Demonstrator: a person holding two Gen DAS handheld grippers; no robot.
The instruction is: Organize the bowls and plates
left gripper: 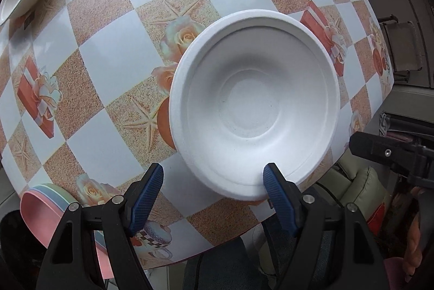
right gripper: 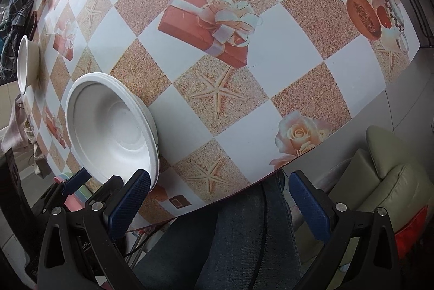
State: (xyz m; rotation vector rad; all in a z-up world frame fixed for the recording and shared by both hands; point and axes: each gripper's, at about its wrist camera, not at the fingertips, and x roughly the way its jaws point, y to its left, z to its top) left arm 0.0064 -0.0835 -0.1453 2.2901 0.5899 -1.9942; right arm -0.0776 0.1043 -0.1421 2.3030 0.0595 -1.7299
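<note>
Both tongs gape: left gripper straddles the white moulded-pulp plate at six o'clock; right gripper idle. Thin rim could slip.

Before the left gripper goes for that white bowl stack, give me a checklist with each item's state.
1. Left gripper open: ok, fingers spread apart.
2. Left gripper empty: ok, nothing between the fingers.
3. White bowl stack seated on the table: ok, upright near the front edge.
4. Rim inside the grasp: not ok; only the right finger overlaps the near rim.
5. Right gripper clear: ok, open and empty beside the stack.
6. Number of bowls stacked: cannot tell.
</note>
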